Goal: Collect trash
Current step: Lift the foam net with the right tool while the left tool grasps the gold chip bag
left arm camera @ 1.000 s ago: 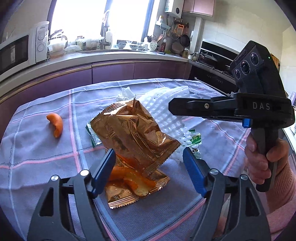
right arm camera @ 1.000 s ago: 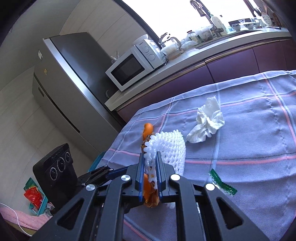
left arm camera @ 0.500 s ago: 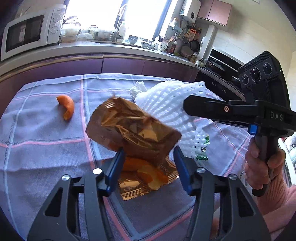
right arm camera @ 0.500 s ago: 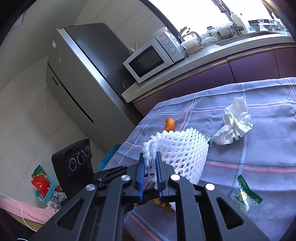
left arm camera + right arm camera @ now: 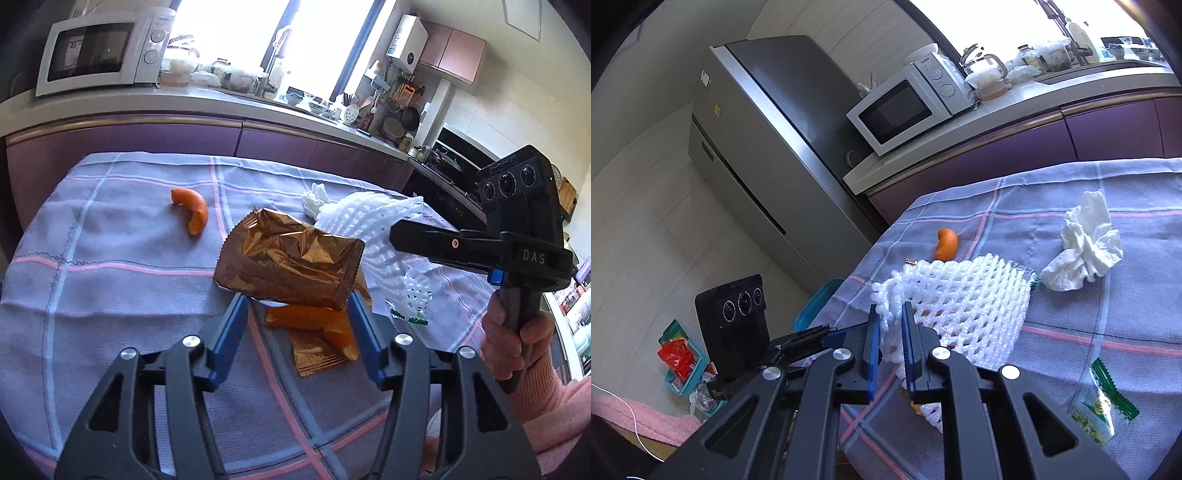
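A crumpled gold foil wrapper [image 5: 291,258] hangs above the table between the blue fingers of my left gripper [image 5: 295,299]. The jaws are opening, but both pads still touch the wrapper's lower edge. Beneath it a second gold wrapper [image 5: 317,354] lies flat with orange peel [image 5: 306,317] on top. My right gripper [image 5: 889,310] is shut on the rim of a white foam fruit net [image 5: 967,299], and it shows side-on [image 5: 399,236] in the left wrist view. Another peel piece [image 5: 192,210] lies far left.
A crumpled white tissue [image 5: 1086,247] and a clear green-printed wrapper [image 5: 1100,402] lie on the lilac checked tablecloth [image 5: 1145,295]. A blue bin [image 5: 816,306] stands on the floor by the table's left edge. Purple cabinets, a microwave and a fridge stand behind.
The left jaws closed in around the gold wrapper, which has risen off the table and tipped flatter. The right gripper has drawn the foam net along, uncovering more of the tissue.
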The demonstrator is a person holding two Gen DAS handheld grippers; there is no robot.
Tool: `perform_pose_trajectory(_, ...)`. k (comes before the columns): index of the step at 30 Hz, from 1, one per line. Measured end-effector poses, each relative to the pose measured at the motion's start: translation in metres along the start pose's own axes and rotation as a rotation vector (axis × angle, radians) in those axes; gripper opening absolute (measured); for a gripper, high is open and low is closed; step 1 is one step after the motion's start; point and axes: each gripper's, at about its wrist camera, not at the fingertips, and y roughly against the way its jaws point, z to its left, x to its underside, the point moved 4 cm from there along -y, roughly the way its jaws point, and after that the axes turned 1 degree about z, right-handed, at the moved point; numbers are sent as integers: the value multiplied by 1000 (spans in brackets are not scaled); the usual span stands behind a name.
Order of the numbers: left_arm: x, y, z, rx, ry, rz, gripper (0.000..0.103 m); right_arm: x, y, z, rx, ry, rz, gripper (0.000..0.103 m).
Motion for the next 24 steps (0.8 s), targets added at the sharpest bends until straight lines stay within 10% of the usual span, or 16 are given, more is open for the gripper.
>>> perform_pose_trajectory(10,9,5,0,-49,-37,10,78,3,-17,16,-126,16,59,11)
perform_pose_trajectory(24,20,11,45,-9,122,58,78,7,-17,10,-140,-15,77,12)
